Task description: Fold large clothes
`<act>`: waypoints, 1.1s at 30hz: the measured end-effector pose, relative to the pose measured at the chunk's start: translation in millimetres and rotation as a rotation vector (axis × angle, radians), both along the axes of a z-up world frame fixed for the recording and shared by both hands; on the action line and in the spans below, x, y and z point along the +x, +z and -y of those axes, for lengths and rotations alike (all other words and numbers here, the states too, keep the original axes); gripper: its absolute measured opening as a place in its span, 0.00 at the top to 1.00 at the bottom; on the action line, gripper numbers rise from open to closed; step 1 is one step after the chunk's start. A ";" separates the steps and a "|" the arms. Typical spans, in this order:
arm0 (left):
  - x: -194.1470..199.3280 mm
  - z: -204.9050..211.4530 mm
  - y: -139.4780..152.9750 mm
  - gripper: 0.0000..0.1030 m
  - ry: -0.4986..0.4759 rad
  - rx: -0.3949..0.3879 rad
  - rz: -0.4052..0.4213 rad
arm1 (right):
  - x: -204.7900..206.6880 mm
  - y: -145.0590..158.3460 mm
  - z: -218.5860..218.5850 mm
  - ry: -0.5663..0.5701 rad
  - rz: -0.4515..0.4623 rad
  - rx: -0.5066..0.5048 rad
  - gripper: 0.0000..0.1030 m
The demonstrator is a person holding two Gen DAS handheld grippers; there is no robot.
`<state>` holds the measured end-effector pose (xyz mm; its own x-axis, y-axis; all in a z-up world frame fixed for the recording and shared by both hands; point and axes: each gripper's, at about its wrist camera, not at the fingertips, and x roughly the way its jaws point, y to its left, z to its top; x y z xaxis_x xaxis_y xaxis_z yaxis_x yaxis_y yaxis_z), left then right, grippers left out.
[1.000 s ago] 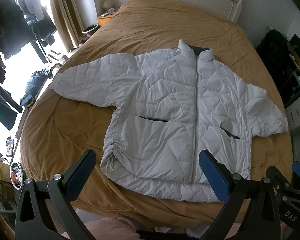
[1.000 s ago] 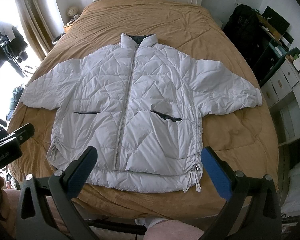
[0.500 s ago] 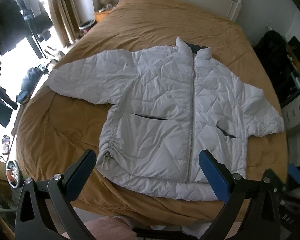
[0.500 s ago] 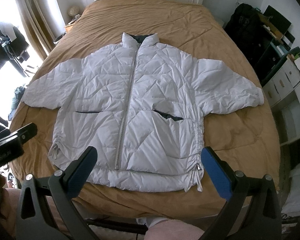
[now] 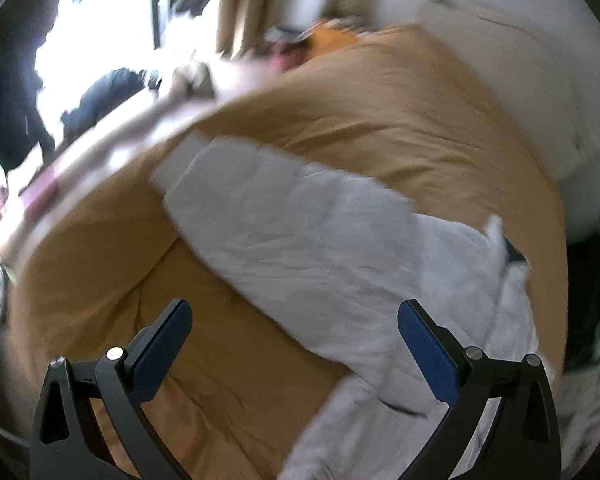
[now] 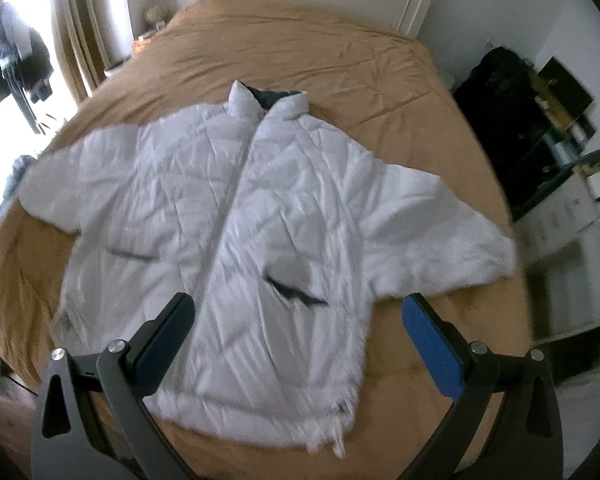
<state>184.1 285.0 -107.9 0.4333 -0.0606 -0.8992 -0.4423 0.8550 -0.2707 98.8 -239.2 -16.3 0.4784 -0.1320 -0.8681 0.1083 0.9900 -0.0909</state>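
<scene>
1. Left gripper (image 5: 296,344): blue-padded fingers spread wide, empty, over the near sleeve in a blurred view.
2. Right gripper (image 6: 298,340): fingers wide apart too, nothing between them, above the hem.
3. The white quilted puffer jacket (image 6: 236,216) lies flat, zipped, sleeves out, on the tan-brown bedspread (image 6: 300,44).

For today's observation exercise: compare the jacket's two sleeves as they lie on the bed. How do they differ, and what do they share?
In the right wrist view, the sleeve toward the window points slightly away from the camera, while the sleeve toward the shelves slants down toward the near edge. The window-side one ends by the bed's side edge; the other ends on open cover. Both are white, quilted, spread flat, unfolded.
</scene>
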 end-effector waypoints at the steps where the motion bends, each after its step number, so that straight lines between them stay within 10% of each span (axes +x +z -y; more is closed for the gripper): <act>1: 4.8 -16.5 -21.3 0.01 0.024 -0.029 -0.021 | 10.1 -4.1 6.2 0.011 -0.006 0.036 0.00; 14: 74.0 -128.0 -178.0 0.08 0.233 -0.393 0.136 | 122.6 -100.2 38.7 -0.042 -0.011 0.137 0.00; 16: 78.5 -128.4 -174.1 0.32 0.180 -0.380 0.209 | 127.6 -119.7 43.1 -0.059 -0.034 0.130 0.00; 17: 83.0 -127.4 -175.1 0.72 0.164 -0.361 0.192 | 128.6 -126.3 45.9 -0.069 -0.039 0.133 0.00; 18: 86.2 -128.2 -179.2 0.90 0.174 -0.351 0.158 | 127.9 -135.2 50.6 -0.089 -0.046 0.142 0.00; 20: 86.3 -129.9 -180.3 0.92 0.202 -0.367 0.160 | 127.9 -149.6 62.6 -0.122 -0.056 0.178 0.00; 26: 72.9 -102.6 -105.9 0.96 0.147 -0.258 0.318 | 114.7 -176.8 92.8 -0.206 -0.042 0.272 0.00; 30: 83.8 -16.6 -9.5 0.96 -0.074 -0.115 0.426 | 101.6 -189.4 117.3 -0.265 0.001 0.309 0.00; 33: 88.4 49.3 34.8 0.96 -0.202 -0.157 0.479 | 99.6 -206.4 128.9 -0.295 0.005 0.282 0.00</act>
<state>272.5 235.7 -73.2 0.7579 -0.3030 -0.5777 -0.0690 0.8434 -0.5328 198.4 -368.1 -222.7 0.4595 -0.0213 -0.8879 0.3915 0.9022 0.1809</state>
